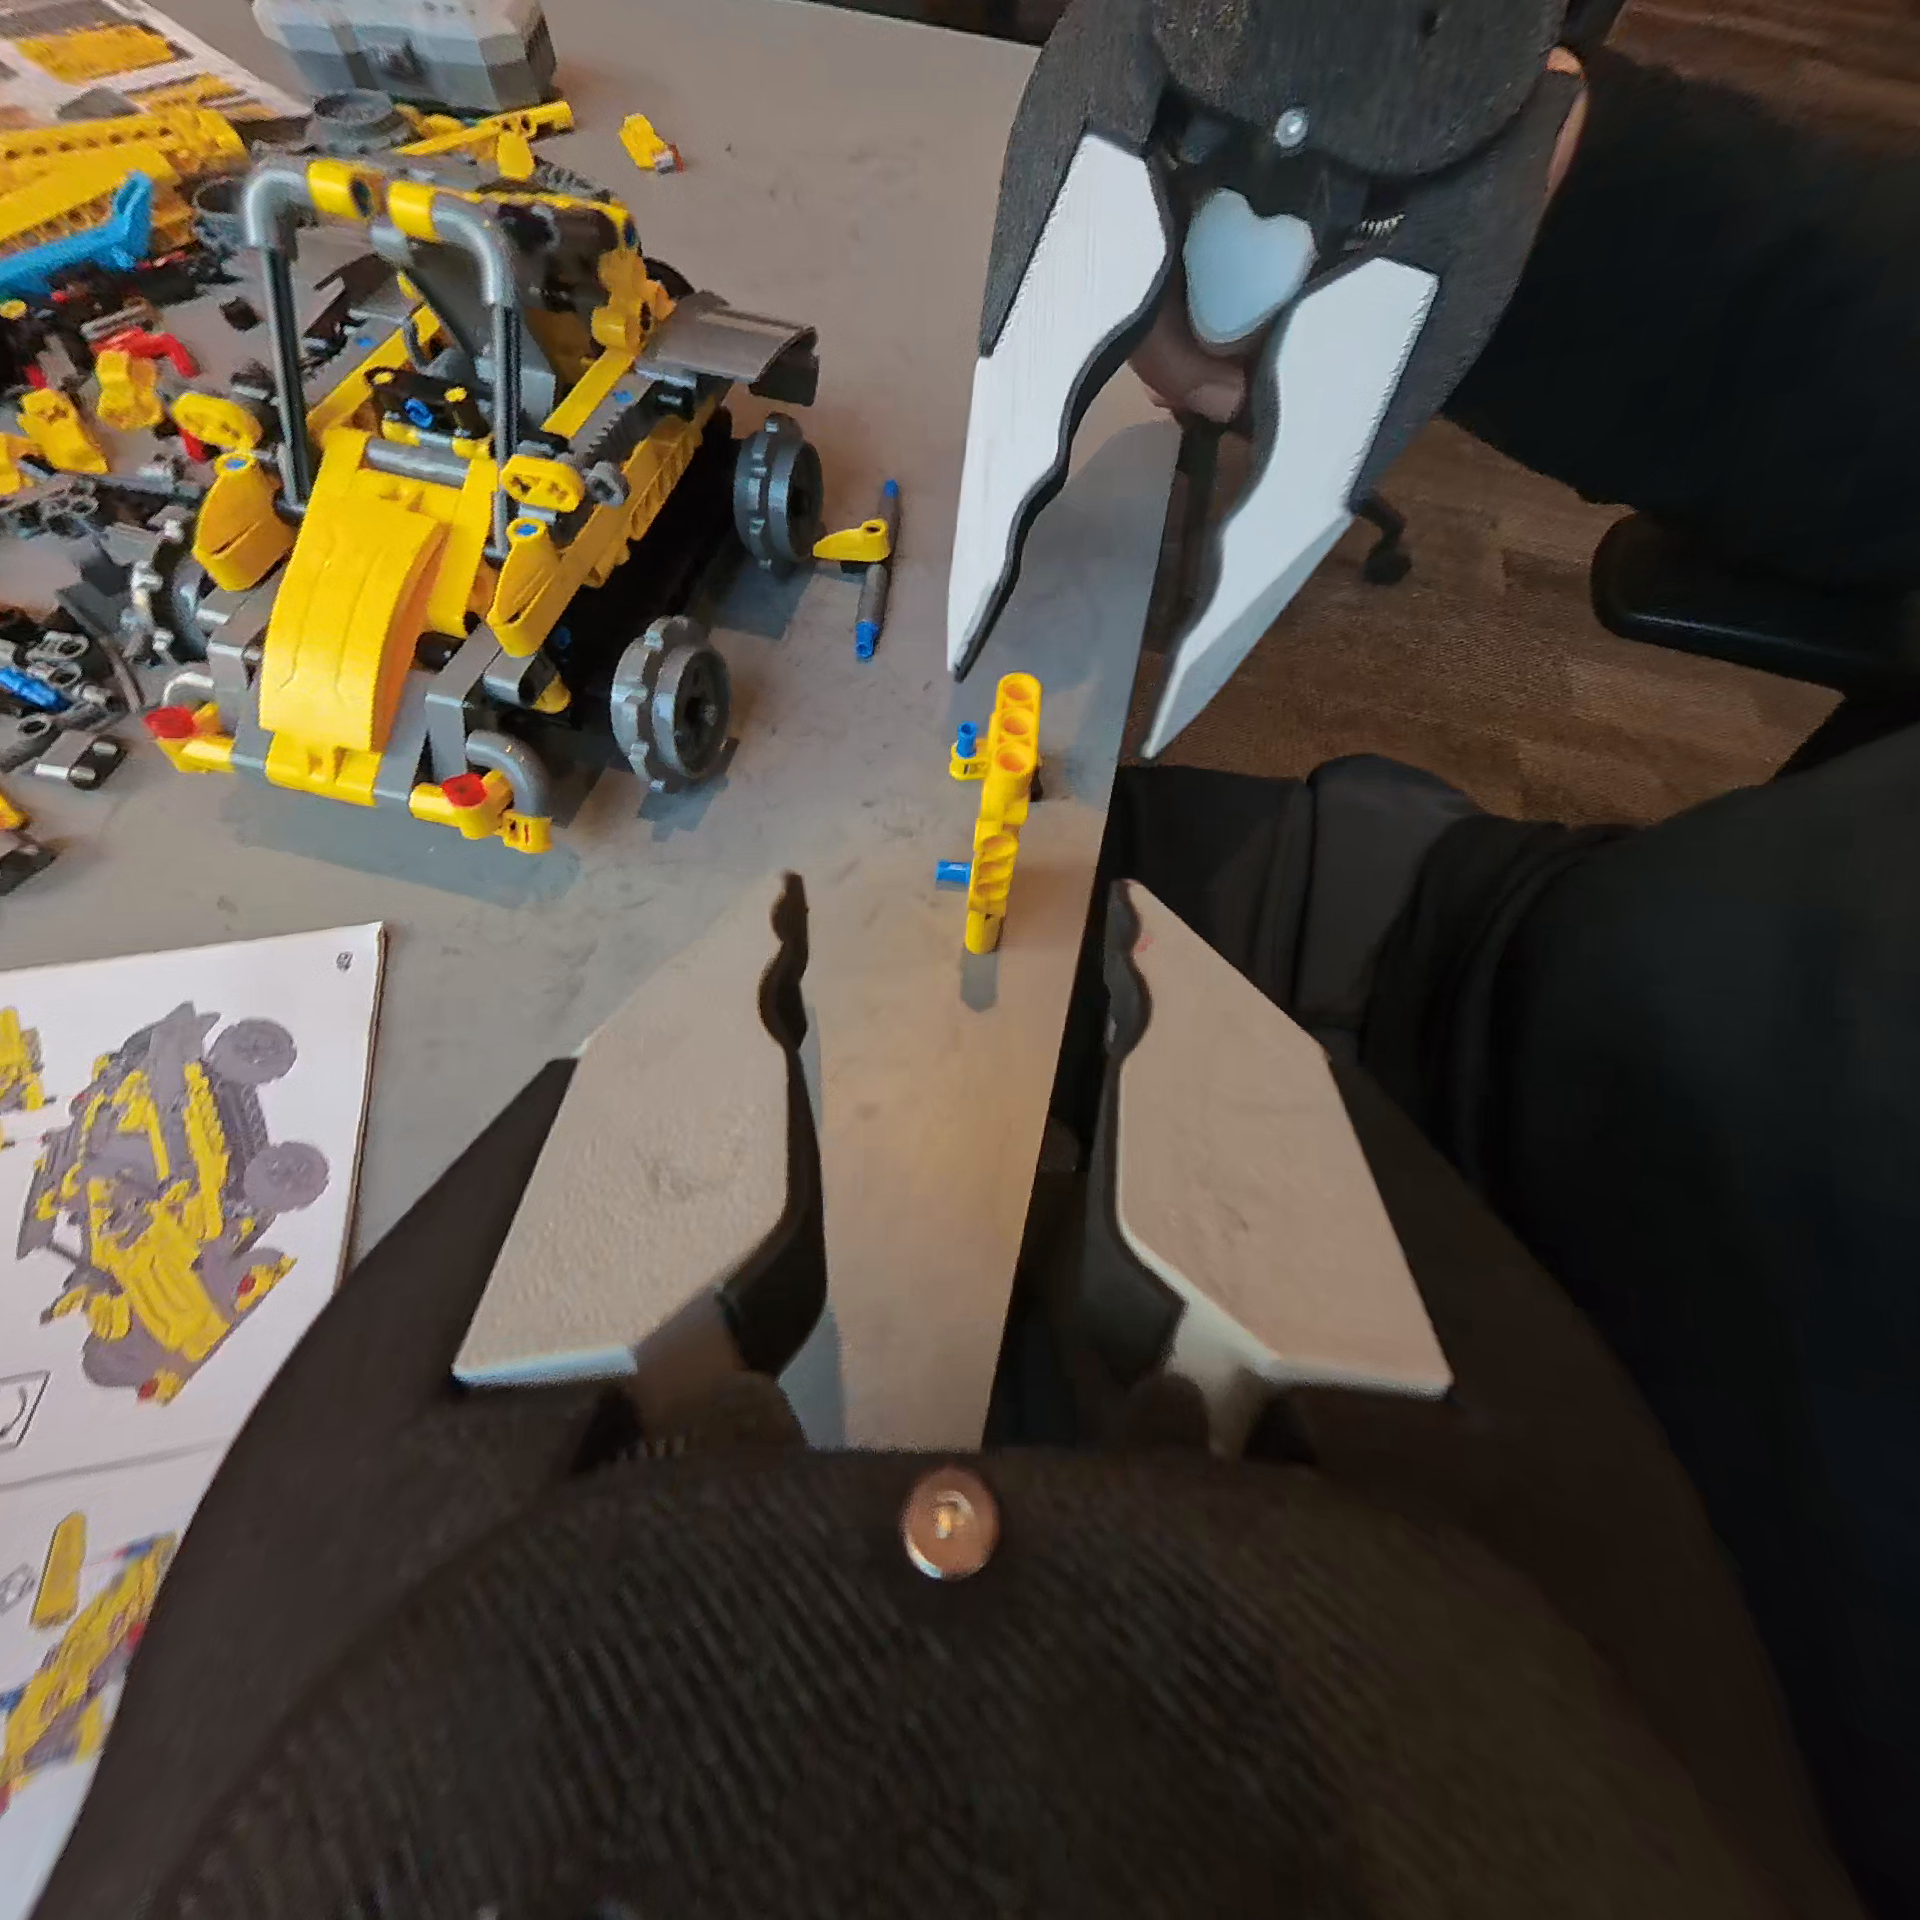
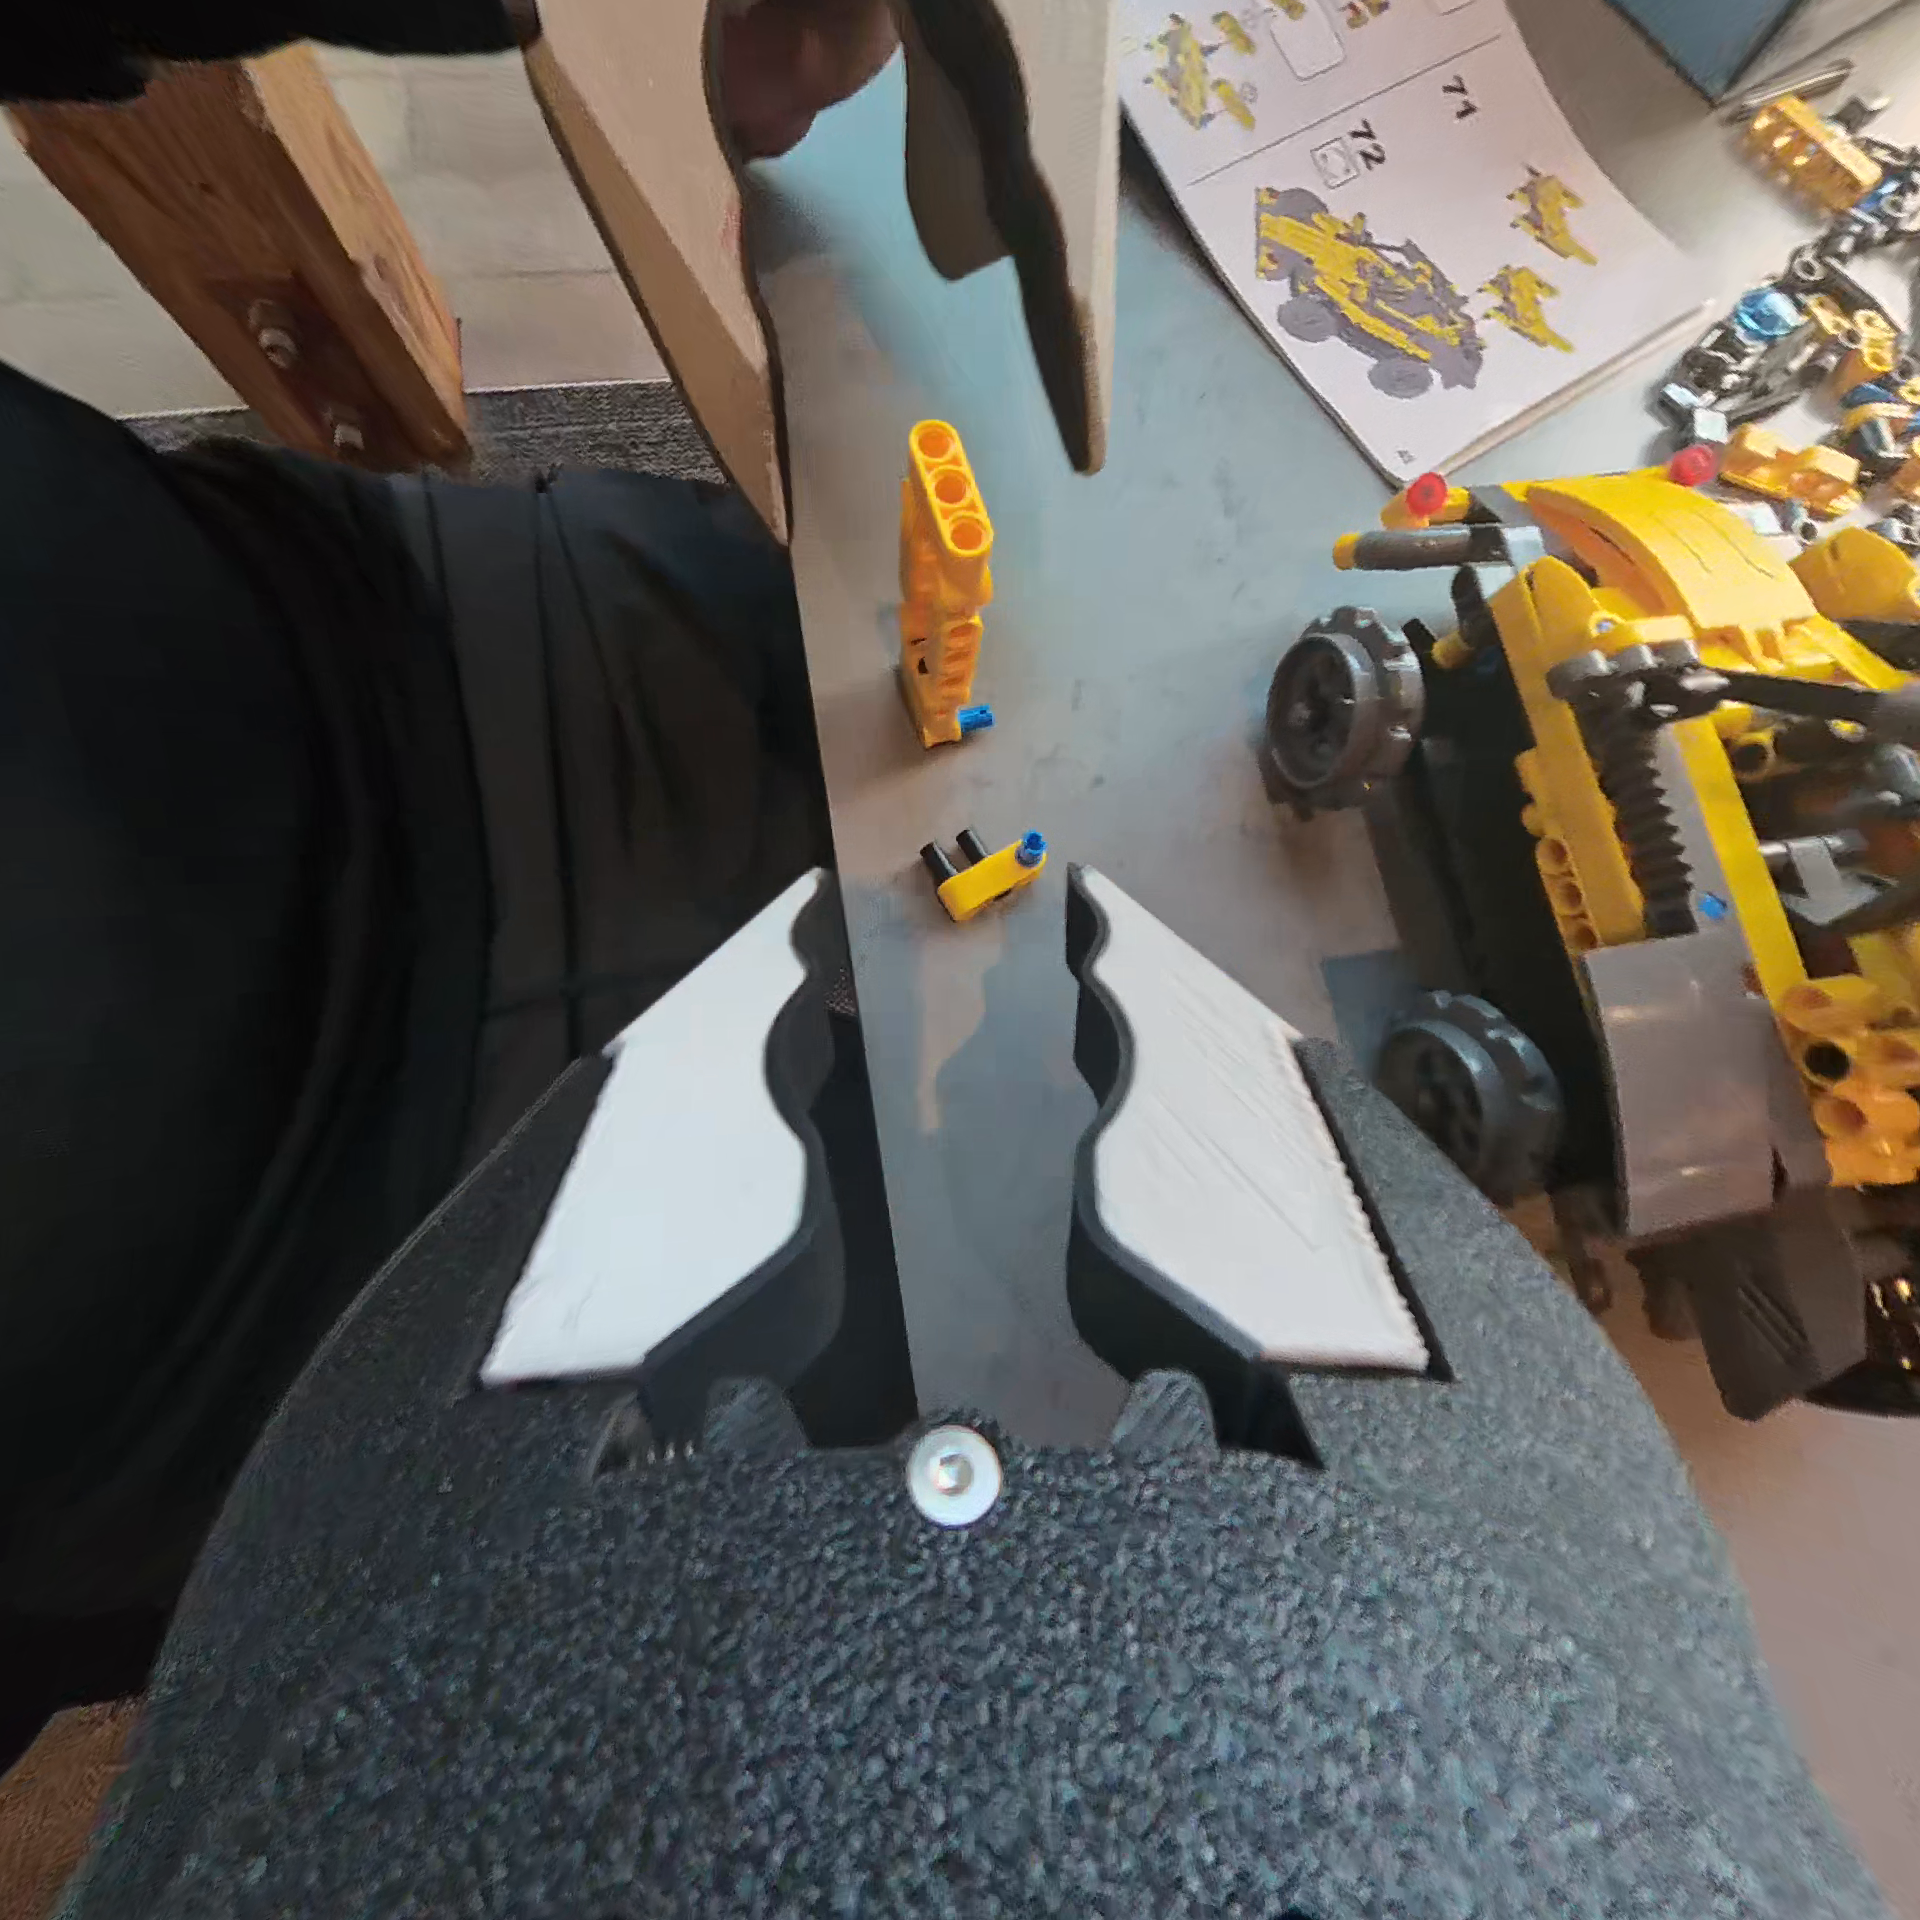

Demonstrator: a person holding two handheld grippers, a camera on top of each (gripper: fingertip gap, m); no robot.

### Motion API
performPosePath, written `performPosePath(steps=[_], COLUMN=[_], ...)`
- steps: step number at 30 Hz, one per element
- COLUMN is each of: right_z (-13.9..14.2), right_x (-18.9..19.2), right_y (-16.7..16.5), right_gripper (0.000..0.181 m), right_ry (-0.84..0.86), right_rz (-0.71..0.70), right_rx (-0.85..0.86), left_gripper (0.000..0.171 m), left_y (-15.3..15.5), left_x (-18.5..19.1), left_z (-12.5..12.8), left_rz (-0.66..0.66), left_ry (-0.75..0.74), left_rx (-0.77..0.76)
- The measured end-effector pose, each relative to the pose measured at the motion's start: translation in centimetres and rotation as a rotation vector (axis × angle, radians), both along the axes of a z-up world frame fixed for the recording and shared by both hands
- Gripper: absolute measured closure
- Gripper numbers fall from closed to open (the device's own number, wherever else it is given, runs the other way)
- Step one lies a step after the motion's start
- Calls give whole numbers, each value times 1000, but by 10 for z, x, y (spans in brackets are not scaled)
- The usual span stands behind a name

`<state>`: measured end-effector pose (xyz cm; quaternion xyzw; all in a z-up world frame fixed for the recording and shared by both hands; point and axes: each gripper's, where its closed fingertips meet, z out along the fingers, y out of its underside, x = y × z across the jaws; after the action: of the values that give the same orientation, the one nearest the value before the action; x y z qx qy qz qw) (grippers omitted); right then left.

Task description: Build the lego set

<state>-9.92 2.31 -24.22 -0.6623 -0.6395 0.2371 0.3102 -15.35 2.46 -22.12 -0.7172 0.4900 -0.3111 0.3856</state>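
Observation:
A yellow studless beam assembly (image 1: pixel 1000 821) with a blue pin stands upright on the grey table (image 1: pixel 883 312), close to its edge. My left gripper (image 1: pixel 956 904) is open and empty, its tips either side of the beam's near end. My right gripper (image 1: pixel 1055 707) faces it from the far side, open and empty. In the right wrist view the beam (image 2: pixel 940 582) stands between my right gripper (image 2: pixel 948 883) and the left gripper (image 2: pixel 935 499). A small yellow connector (image 2: pixel 982 878) with black and blue pins lies on the table between my right gripper's tips; it shows beside the beam in the left wrist view (image 1: pixel 966 758).
A yellow and grey toy vehicle (image 1: pixel 416 540) (image 2: pixel 1662 831) stands beside the beam. An open instruction booklet (image 1: pixel 187 1143) (image 2: pixel 1403 239) and a pile of loose parts (image 1: pixel 83 416) (image 2: pixel 1818 312) lie beyond. A grey axle with a yellow piece (image 1: pixel 871 561) lies near a wheel. A person's dark clothing (image 1: pixel 1558 1039) lies past the table edge. Spacing between my two grippers at the tips: around 7 centimetres.

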Motion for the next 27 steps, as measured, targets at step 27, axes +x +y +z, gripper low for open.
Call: performPosePath(steps=[27], right_z=[-17], right_x=[-6], right_y=[-2], right_gripper=[158], right_ry=[-30], right_rz=[97], right_rx=[-155], left_gripper=[148], left_y=[-38], left_x=[8], left_z=[-14], left_rz=[55], left_ry=[258], left_rx=[424])
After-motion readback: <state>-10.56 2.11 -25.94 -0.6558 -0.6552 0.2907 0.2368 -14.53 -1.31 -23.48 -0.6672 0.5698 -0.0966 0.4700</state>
